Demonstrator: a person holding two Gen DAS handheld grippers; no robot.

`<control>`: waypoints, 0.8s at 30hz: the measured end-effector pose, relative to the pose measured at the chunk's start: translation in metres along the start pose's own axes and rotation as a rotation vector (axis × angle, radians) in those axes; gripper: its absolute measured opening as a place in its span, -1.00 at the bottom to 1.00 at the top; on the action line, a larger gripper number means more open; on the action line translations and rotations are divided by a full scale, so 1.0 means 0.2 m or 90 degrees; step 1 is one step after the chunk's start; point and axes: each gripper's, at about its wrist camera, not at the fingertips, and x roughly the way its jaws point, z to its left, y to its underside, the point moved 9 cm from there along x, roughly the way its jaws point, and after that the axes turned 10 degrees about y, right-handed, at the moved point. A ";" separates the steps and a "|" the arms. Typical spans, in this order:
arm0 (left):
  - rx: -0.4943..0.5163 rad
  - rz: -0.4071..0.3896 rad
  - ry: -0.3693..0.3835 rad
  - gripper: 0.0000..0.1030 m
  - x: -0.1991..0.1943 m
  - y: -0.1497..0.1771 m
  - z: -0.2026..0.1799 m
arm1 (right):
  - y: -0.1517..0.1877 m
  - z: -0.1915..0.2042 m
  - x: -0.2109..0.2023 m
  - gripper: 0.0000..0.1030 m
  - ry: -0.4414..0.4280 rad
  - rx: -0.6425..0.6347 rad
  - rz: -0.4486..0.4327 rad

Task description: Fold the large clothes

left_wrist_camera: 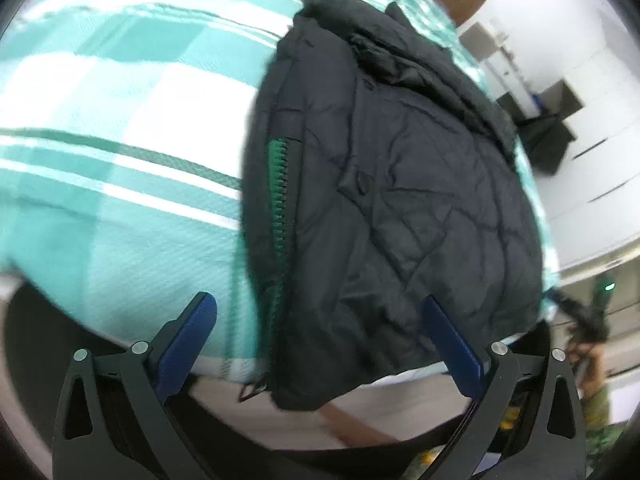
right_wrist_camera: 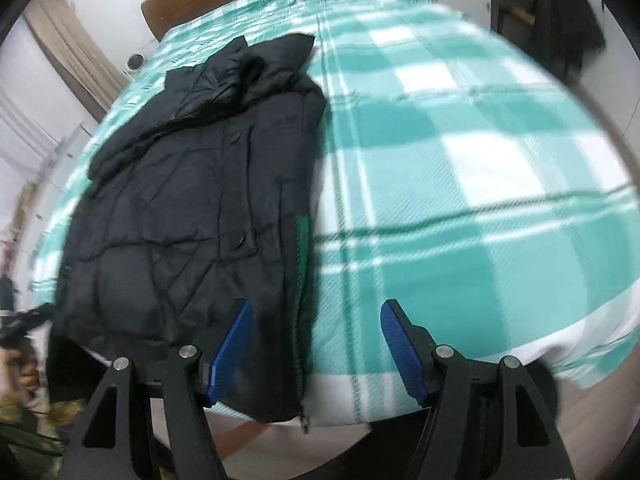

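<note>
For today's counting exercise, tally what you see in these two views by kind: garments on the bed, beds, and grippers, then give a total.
Garments: 1, the dark jacket
Beds: 1, the checked bed
Grippers: 2, the left gripper and right gripper, both open
Total: 4

Left gripper (left_wrist_camera: pixel 320 320) fingers spread wide; right gripper (right_wrist_camera: pixel 316 322) likewise, empty.
</note>
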 end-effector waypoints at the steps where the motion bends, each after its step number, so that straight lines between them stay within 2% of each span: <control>1: 0.001 0.004 0.009 0.98 0.02 0.01 0.00 | 0.02 0.02 0.02 0.32 -0.014 -0.005 0.005; 3: 0.007 0.025 0.015 0.98 0.08 0.03 -0.01 | 0.03 0.08 0.05 0.32 -0.032 -0.025 0.008; 7: 0.052 0.046 -0.030 0.98 0.14 0.06 -0.04 | 0.12 0.19 0.16 0.32 -0.036 -0.079 0.061; 9: 0.062 0.057 -0.031 0.92 0.14 0.07 -0.05 | 0.16 0.24 0.18 0.33 -0.042 -0.102 0.073; 10: 0.062 0.065 -0.030 0.74 0.14 0.09 -0.06 | 0.18 0.26 0.18 0.32 -0.047 -0.113 0.084; 11: 0.062 0.073 -0.039 0.60 0.13 0.10 -0.05 | 0.19 0.28 0.18 0.19 -0.038 -0.119 0.088; 12: 0.065 0.076 -0.055 0.53 0.13 0.11 -0.05 | 0.19 0.28 0.17 0.01 -0.029 -0.124 0.090; 13: 0.066 0.078 -0.065 0.41 0.13 0.09 -0.04 | 0.18 0.28 0.16 -0.36 -0.020 -0.125 0.090; 14: 0.062 0.083 -0.074 0.24 0.12 0.10 -0.03 | 0.15 0.29 0.16 -0.50 -0.028 -0.118 0.090; 15: 0.057 0.086 -0.078 0.13 0.11 0.11 -0.03 | 0.15 0.30 0.15 -0.56 -0.036 -0.112 0.090; 16: 0.050 0.087 -0.082 -0.16 0.10 0.11 -0.02 | 0.14 0.30 0.14 -0.62 -0.040 -0.109 0.090; 17: 0.043 0.087 -0.080 -0.34 0.08 0.12 -0.02 | 0.13 0.31 0.12 -0.65 -0.041 -0.110 0.089; 19: 0.028 0.081 -0.062 -0.59 0.02 0.13 -0.02 | 0.11 0.34 0.08 -0.67 -0.047 -0.110 0.081; 20: 0.023 0.074 -0.048 -0.66 -0.01 0.13 -0.04 | 0.10 0.35 0.05 -0.68 -0.055 -0.106 0.077; 24: 0.029 0.051 -0.026 -0.71 -0.12 0.10 -0.10 | 0.03 0.36 -0.06 -0.69 -0.087 -0.097 0.050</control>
